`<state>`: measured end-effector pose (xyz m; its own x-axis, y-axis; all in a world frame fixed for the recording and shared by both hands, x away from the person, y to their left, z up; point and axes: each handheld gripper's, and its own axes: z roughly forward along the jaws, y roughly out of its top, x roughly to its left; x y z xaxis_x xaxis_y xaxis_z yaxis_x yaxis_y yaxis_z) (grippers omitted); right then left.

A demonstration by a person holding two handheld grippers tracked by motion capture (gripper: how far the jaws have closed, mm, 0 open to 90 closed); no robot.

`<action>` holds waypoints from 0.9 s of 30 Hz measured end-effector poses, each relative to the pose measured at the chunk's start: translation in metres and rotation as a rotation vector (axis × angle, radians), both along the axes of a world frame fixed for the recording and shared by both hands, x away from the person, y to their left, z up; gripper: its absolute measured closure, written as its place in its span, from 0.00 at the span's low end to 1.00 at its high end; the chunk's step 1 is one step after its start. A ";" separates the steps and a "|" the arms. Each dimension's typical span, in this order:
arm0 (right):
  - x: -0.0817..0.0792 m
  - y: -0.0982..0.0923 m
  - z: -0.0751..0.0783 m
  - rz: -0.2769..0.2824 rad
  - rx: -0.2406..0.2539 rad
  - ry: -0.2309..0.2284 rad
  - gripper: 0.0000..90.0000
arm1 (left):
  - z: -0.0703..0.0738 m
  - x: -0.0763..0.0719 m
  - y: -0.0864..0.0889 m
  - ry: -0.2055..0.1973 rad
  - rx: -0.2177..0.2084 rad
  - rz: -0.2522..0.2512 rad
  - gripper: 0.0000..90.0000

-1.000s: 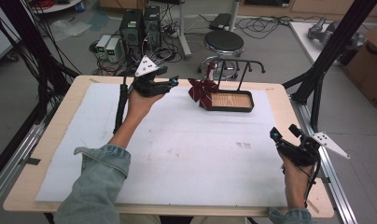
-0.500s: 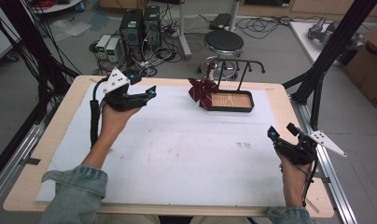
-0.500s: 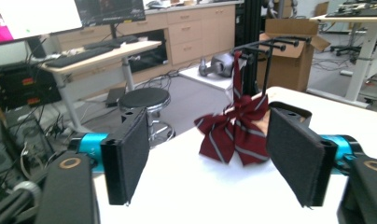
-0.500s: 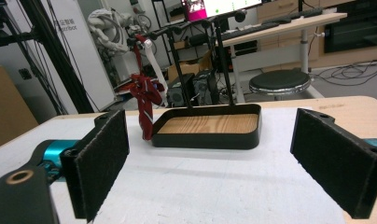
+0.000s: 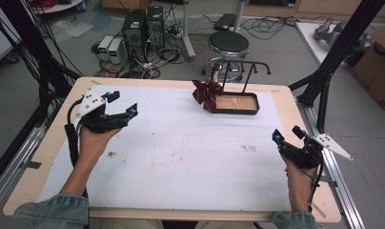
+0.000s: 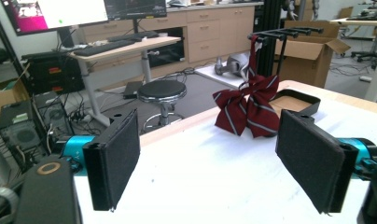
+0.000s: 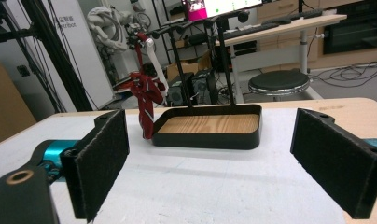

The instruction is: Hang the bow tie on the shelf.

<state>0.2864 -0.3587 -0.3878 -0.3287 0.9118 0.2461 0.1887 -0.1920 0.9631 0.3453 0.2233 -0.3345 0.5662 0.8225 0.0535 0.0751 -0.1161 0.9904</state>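
Note:
A dark red striped bow tie (image 5: 206, 93) hangs from a black rack (image 5: 245, 63) at the left end of a black tray with a wooden bottom (image 5: 238, 102), at the table's far middle. My left gripper (image 5: 125, 102) hovers over the left side of the table, open and holding nothing, well to the left of the bow tie. In the left gripper view the bow tie (image 6: 246, 107) and tray (image 6: 296, 100) lie ahead between the spread jaws (image 6: 213, 154). My right gripper (image 5: 286, 133) is open near the right edge. Its view faces the tray (image 7: 210, 125) and bow tie (image 7: 147, 100).
A white mat (image 5: 181, 152) covers most of the wooden table. Beyond the far edge stand a round stool (image 5: 227, 44) and computer cases (image 5: 143, 26) with cables. Black frame struts (image 5: 324, 81) rise at the right, with a cardboard box (image 5: 376, 62) behind them.
My left gripper has drawn away from the bow tie, moving left and toward the near side, with its jaws open. The right gripper has barely shifted.

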 end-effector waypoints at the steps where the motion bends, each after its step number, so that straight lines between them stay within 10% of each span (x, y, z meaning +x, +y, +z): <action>1: 0.000 0.000 0.000 0.000 -0.001 -0.001 0.12 | -0.002 -0.002 0.002 0.002 -0.001 0.006 0.24; 27: 0.001 0.004 -0.002 0.000 -0.011 0.019 0.12 | -0.069 -0.037 0.039 0.102 0.011 0.133 0.23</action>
